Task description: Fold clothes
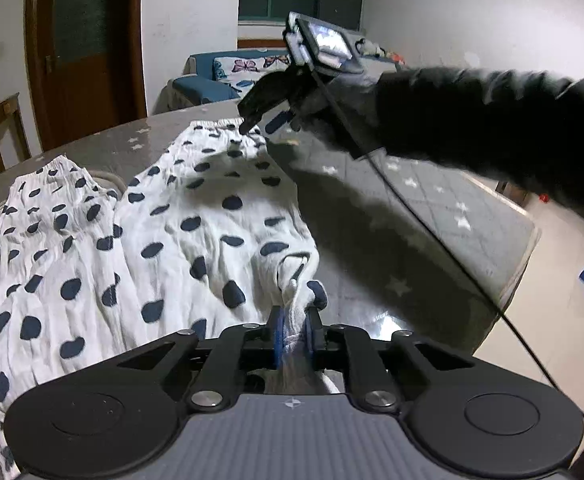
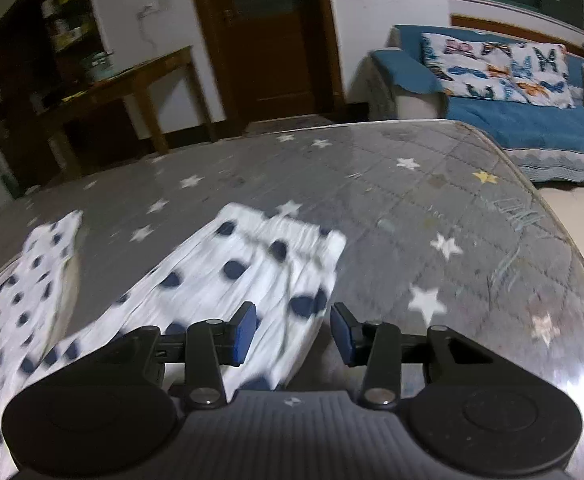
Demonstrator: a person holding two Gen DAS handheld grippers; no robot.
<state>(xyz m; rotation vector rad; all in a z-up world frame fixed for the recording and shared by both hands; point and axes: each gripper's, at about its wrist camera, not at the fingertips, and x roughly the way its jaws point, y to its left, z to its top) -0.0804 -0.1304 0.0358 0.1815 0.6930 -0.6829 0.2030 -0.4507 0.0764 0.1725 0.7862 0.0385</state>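
so far, little of the folding is seen to be done. the spotted garment [image 1: 164,232], white with dark navy dots, is spread loosely across the bench [image 1: 392,240], which is covered by a grey cloth with white stars. in the left wrist view the cloth fills the area from 8 o'clock to 12 o'clock, and two gathered ends lie apart at the far side; no tidy fold line can be made out.

the left gripper [image 1: 295,330] is clenched on a bunched bit of the garment's near edge, with white fabric pinched between the blue pads. the right gripper [image 2: 294,332] is held over the far gathered end at about 12 o'clock in the left view, carried by a dark sleeve [image 1: 492,120]. in the right wrist view its jaws stand apart, the garment's end lies below and between them, and no press of the pads on the cloth is seen, so it is judged released and not yet gripping.

it is judged that one hold is secured and the second is about to be taken. the lifting, the laying over, and the smoothing are all left to be done.
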